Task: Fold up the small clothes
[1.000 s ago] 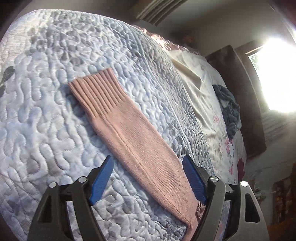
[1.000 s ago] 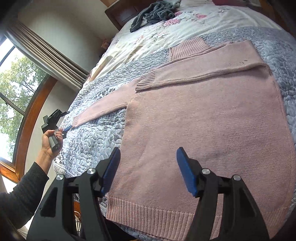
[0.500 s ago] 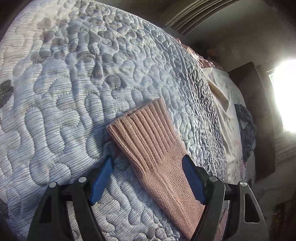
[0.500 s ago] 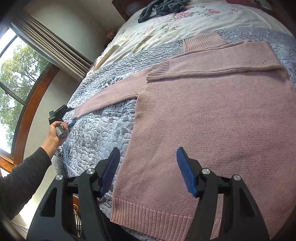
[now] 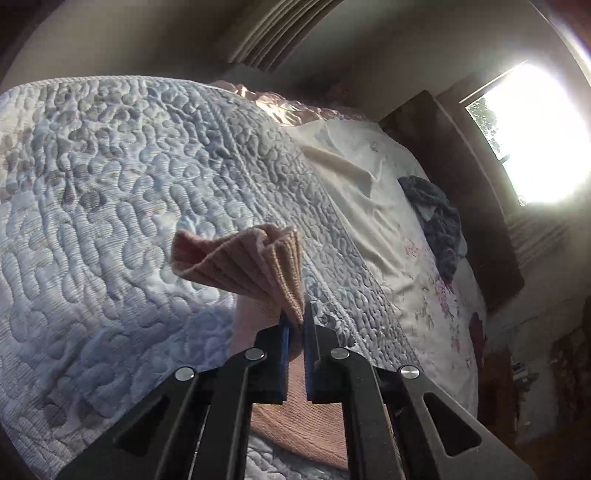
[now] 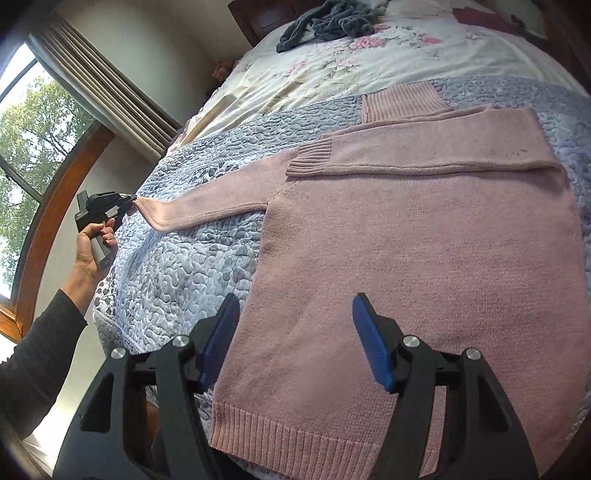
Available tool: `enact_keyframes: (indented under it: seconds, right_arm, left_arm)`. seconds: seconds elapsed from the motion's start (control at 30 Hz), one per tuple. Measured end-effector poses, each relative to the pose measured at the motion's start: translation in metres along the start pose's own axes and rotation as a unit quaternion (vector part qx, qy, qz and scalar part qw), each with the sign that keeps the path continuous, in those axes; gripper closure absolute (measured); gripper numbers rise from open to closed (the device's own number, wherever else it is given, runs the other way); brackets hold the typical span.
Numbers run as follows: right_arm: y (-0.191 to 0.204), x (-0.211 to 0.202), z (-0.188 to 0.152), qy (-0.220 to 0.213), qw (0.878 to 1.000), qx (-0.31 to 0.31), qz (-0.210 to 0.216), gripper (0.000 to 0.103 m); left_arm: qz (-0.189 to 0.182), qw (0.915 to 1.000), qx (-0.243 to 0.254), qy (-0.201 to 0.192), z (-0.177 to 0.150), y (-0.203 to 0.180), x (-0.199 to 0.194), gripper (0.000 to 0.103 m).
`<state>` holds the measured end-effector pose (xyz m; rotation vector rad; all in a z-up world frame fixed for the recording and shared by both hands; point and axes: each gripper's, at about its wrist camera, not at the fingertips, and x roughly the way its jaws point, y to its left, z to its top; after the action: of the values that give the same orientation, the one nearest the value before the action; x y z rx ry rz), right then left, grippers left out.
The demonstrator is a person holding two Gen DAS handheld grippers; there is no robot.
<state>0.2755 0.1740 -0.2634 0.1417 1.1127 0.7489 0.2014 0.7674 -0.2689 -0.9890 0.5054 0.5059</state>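
A pink knitted sweater (image 6: 424, 258) lies flat on the quilted bed, its right sleeve folded across the chest. The left sleeve (image 6: 207, 210) stretches out toward the bed's left edge. My left gripper (image 5: 295, 325) is shut on that sleeve's ribbed cuff (image 5: 251, 262), which bunches up and stands lifted off the quilt. In the right wrist view the left gripper (image 6: 127, 199) shows in a hand (image 6: 88, 251) at the sleeve end. My right gripper (image 6: 291, 339) hovers open over the sweater's lower left part, nothing between its blue pads.
The blue-grey quilt (image 6: 192, 266) covers the near half of the bed; a floral sheet (image 6: 332, 70) covers the far half. A dark grey garment (image 6: 325, 22) lies crumpled near the headboard. A curtained window (image 6: 33, 122) stands to the left of the bed.
My left gripper slid to the sleeve's end, shut on the ribbed cuff and lifted it off the quilt. The right gripper stayed open and shifted slightly over the sweater.
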Motion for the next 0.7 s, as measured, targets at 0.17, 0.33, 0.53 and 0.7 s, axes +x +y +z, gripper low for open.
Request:
enact_keyframes:
  seconds: [0.17,0.33,0.53,0.7]
  right_arm:
    - [-0.009,-0.011,0.017,-0.014,1.0,0.012,0.004,0.039]
    - [-0.019,-0.01,0.027,-0.017,0.999,0.028,0.006,0.039]
    - [-0.036,-0.003,0.044,-0.017,0.999,0.037,0.011,0.039]
    - [-0.06,0.004,0.07,-0.018,0.998,0.054,0.011,0.039]
  left_arm:
    - [-0.069,0.9942,0.078,0.027,-0.031,-0.099,0.017,0.098]
    - [-0.106,0.9818,0.145,0.062,-0.086,-0.174,0.044,0.098]
    - [-0.129,0.9589,0.214,0.134,-0.18,-0.231,0.09,0.098]
    - [-0.139,0.9341,0.267,0.192,-0.249,-0.25,0.125,0.098]
